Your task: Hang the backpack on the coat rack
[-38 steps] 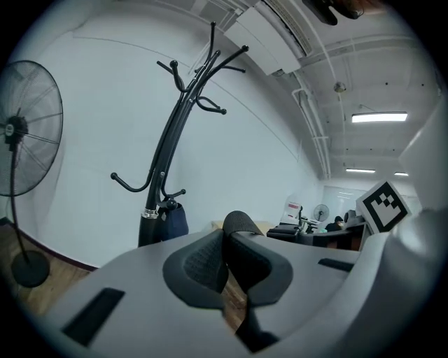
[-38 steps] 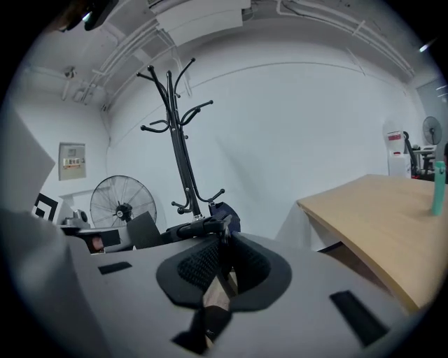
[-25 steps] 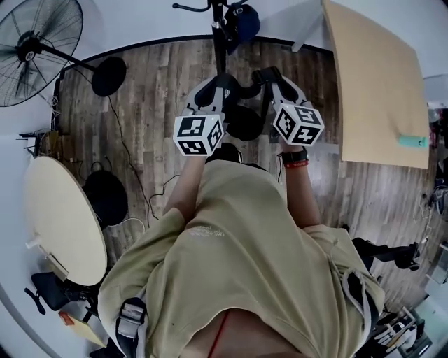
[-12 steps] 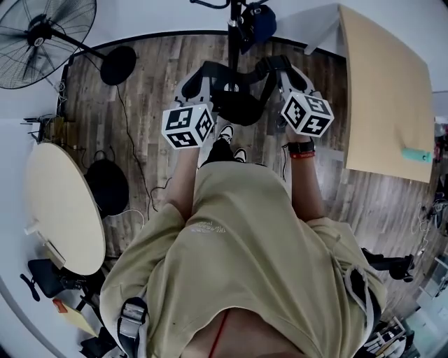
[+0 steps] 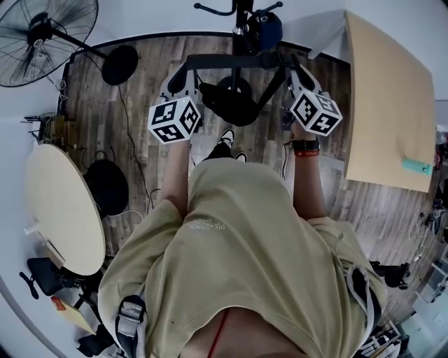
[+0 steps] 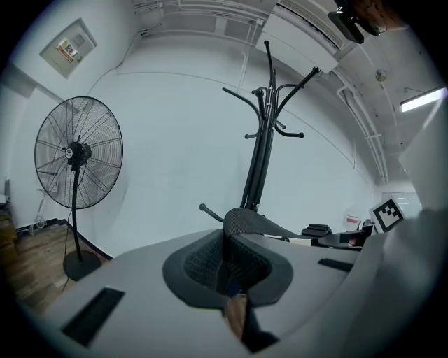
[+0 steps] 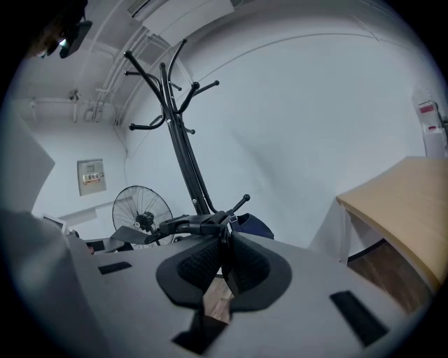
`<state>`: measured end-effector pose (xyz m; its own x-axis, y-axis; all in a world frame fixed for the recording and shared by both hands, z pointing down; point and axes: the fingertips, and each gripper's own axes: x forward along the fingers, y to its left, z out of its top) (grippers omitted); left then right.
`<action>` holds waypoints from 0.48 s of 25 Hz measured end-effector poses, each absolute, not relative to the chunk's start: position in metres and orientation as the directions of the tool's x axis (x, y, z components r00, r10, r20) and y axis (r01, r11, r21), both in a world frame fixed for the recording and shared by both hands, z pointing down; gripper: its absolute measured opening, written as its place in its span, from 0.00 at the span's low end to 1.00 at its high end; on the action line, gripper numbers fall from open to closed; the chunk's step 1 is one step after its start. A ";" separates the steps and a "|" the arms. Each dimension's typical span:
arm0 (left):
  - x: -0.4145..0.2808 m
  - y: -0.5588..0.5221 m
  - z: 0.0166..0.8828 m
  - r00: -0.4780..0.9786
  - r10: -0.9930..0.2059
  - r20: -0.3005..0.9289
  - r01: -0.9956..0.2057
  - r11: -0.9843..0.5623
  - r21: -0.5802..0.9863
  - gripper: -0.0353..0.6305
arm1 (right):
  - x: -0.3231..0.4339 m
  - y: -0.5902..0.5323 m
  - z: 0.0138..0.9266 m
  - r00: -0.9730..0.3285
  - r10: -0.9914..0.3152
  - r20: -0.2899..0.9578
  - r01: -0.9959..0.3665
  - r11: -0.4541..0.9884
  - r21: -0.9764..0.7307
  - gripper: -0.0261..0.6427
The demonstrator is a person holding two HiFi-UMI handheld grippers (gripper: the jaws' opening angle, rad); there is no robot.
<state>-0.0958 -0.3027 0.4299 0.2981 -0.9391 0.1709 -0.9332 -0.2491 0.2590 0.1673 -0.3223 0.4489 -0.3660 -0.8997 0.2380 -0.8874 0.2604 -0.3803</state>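
In the head view a black backpack point(image 5: 234, 106) hangs from its strap point(image 5: 231, 61), which is stretched flat between my two grippers. My left gripper point(image 5: 183, 71) is shut on the strap's left end, and my right gripper point(image 5: 291, 64) is shut on its right end. The black coat rack point(image 5: 241, 12) stands just beyond the strap. The left gripper view shows the strap point(image 6: 257, 224) pinched in the left gripper point(image 6: 228, 271), with the rack point(image 6: 263, 140) ahead. The right gripper view shows the strap point(image 7: 183, 225) pinched in the right gripper point(image 7: 222, 271), with the rack point(image 7: 179, 133) rising behind.
A dark blue bag point(image 5: 266, 29) hangs low on the rack. A standing fan point(image 5: 42, 35) is at the far left with a cable on the wood floor. A round table point(image 5: 59, 213) sits at my left and a wooden tabletop point(image 5: 385, 98) at my right.
Both grippers have spread apart and moved forward toward the rack. The strap, bunched before, is now pulled straight between them, and the backpack has risen with it.
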 end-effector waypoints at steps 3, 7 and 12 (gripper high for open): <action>-0.097 -0.317 0.432 0.303 -0.936 0.177 -0.932 -0.252 0.262 0.09 | 0.166 -0.336 0.450 -0.366 -0.900 0.236 -0.884 0.257 -0.390 0.11; -0.095 -0.338 0.437 0.311 -0.930 0.194 -0.930 -0.256 0.262 0.09 | 0.170 -0.357 0.456 -0.360 -0.900 0.245 -0.884 0.245 -0.398 0.11; -0.096 -0.358 0.445 0.318 -0.924 0.212 -0.929 -0.259 0.264 0.09 | 0.169 -0.377 0.464 -0.354 -0.898 0.262 -0.887 0.233 -0.399 0.11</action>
